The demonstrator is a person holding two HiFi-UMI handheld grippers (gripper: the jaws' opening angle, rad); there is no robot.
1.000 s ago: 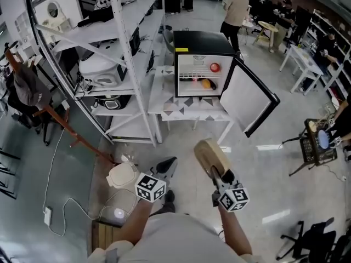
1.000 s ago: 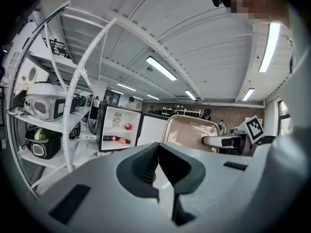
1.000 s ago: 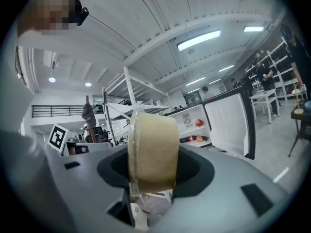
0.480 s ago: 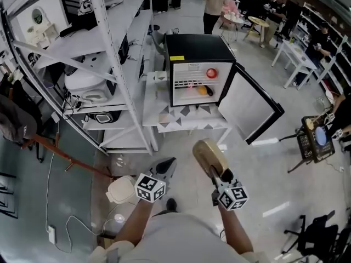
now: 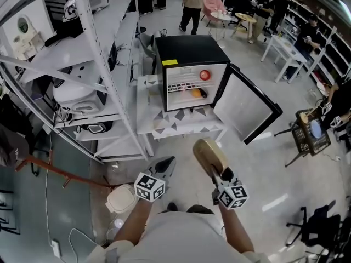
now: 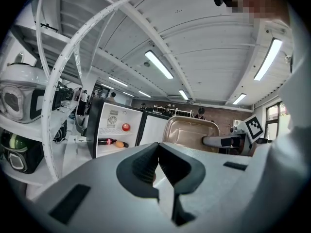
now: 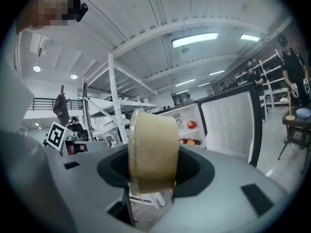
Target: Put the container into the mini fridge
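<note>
We stand facing a white rack [image 5: 71,49] on the left and, beside it, a black fridge [image 5: 189,49] sitting on a low white table [image 5: 181,124]. The fridge door [image 5: 241,106] hangs wide open to the right. Inside we see a red ball [image 5: 204,75] on the upper shelf and an orange fruit [image 5: 196,92] below it. Our right gripper [image 7: 153,174] is clamped on the tan container [image 5: 208,153], holding it on edge in the air, well short of the fridge. Our left gripper [image 6: 158,166] hangs beside it with its jaws together and nothing between them.
</note>
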